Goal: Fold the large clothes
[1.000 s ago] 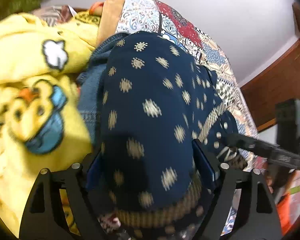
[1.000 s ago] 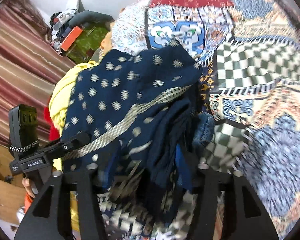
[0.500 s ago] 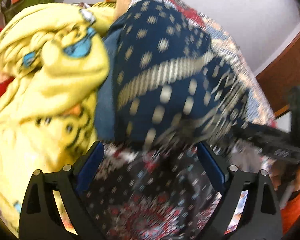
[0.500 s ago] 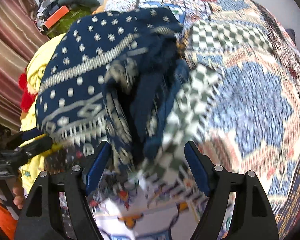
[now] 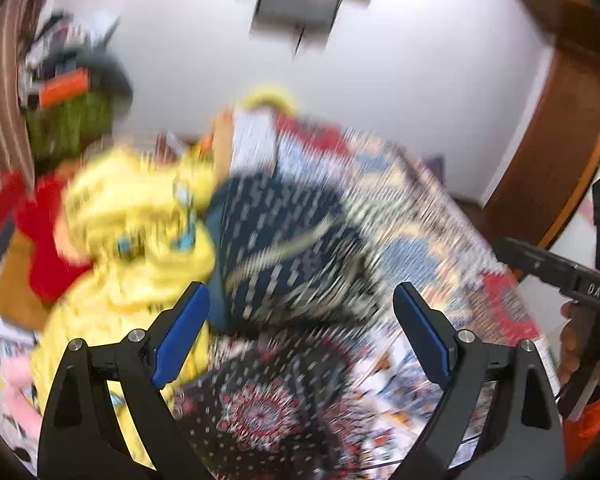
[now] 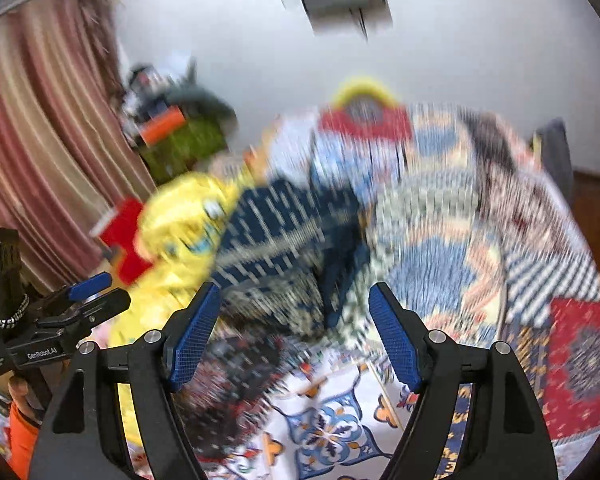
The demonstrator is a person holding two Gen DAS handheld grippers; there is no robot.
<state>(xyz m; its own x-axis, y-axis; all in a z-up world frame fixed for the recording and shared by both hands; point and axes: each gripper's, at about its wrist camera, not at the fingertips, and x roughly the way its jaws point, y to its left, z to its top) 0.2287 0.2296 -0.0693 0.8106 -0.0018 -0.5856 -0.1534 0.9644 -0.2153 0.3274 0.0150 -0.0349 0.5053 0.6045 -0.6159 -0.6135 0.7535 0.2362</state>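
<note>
Change: navy dotted garment (image 5: 284,240) gripped in both tongs a second back, now let go and lying in a folded heap on the patchwork bedspread (image 5: 440,240); both tongs pulled up and away from it.
Left tongs: left gripper (image 5: 300,328) with jaws spread wide, nothing between the blue pads, hanging above the near edge of the navy garment.
Right tongs: right gripper (image 6: 294,332) with jaws fairly wide, opened within the last second, also empty, above the same near edge.
Meaning for task: probably one fold laid and released; likely next a fresh hold for another fold, or a reach for a different piece.
Left of navy garment: yellow cartoon blanket (image 5: 132,248) bunched just beside it, touching; red cloth (image 5: 48,232) beyond that.
Near side of navy garment: dark red-patterned cloth (image 5: 268,396) spread on the bedspread, beneath the tongs.
Hard to make out: heavy motion blur in both views; fold edges, layer count and neatness not readable.
Cut off: right gripper at the left-wrist view's right edge only partly in frame, with a hand (image 5: 576,344) below it.
</note>
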